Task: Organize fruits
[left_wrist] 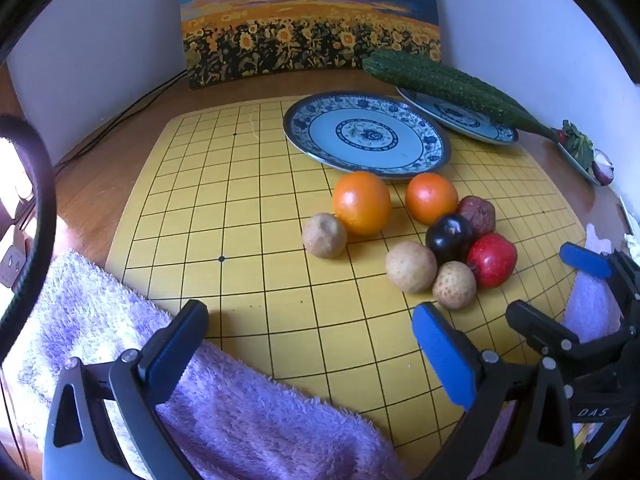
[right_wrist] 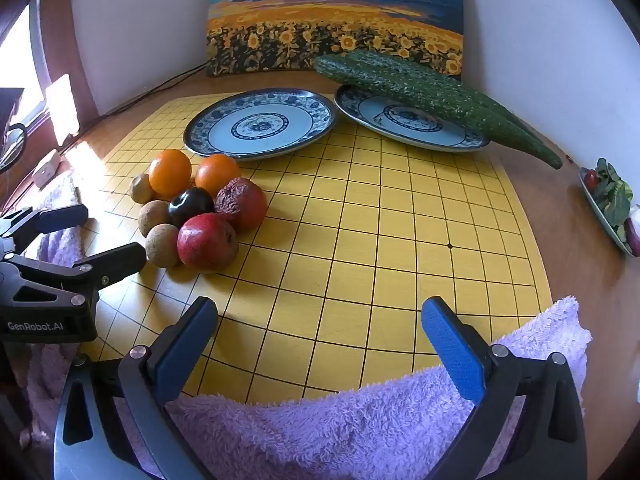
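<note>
A cluster of fruit lies on a yellow grid board (left_wrist: 248,208): two oranges (left_wrist: 361,202) (left_wrist: 431,197), a dark plum (left_wrist: 449,237), a red pomegranate (left_wrist: 491,260), a wrinkled reddish fruit (left_wrist: 477,212) and three brown round fruits (left_wrist: 324,235). An empty blue-patterned plate (left_wrist: 366,136) sits behind them. A second plate (right_wrist: 408,122) holds two cucumbers (right_wrist: 432,94). My left gripper (left_wrist: 310,330) is open, near the board's front edge. My right gripper (right_wrist: 318,328) is open and empty over the board's front, right of the fruit (right_wrist: 207,241).
A purple towel (left_wrist: 240,412) lies along the front edge under both grippers. A sunflower painting (left_wrist: 308,20) leans on the back wall. A small dish of salad (right_wrist: 612,204) sits at the far right. Cables run at the back left.
</note>
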`<state>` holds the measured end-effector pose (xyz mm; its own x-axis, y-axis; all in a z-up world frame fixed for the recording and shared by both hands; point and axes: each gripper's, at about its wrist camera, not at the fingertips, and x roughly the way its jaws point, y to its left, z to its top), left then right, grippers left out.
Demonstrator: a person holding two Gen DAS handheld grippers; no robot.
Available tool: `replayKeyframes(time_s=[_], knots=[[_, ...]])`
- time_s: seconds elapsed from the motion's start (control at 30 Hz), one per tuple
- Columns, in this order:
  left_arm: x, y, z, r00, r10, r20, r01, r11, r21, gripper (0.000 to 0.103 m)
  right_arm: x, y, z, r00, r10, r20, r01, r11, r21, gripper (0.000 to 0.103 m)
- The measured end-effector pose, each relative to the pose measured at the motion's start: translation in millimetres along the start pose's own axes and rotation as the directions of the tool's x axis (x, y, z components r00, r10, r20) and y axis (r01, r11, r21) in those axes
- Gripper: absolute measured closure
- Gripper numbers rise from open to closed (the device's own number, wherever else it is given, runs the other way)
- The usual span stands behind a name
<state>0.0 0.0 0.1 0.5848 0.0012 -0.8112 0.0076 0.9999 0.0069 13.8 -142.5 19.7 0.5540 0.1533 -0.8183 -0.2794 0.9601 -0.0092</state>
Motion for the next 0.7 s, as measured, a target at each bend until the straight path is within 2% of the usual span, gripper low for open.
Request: replayKeyframes(time_s=[0.7], knots=[[4.5, -3.2, 1.1, 1.0, -0.003, 0.005, 0.003, 1.0, 0.0, 0.0, 0.4, -0.3, 0.5, 1.0, -0.003, -0.006, 0.003, 1.0, -0.004, 0.0]])
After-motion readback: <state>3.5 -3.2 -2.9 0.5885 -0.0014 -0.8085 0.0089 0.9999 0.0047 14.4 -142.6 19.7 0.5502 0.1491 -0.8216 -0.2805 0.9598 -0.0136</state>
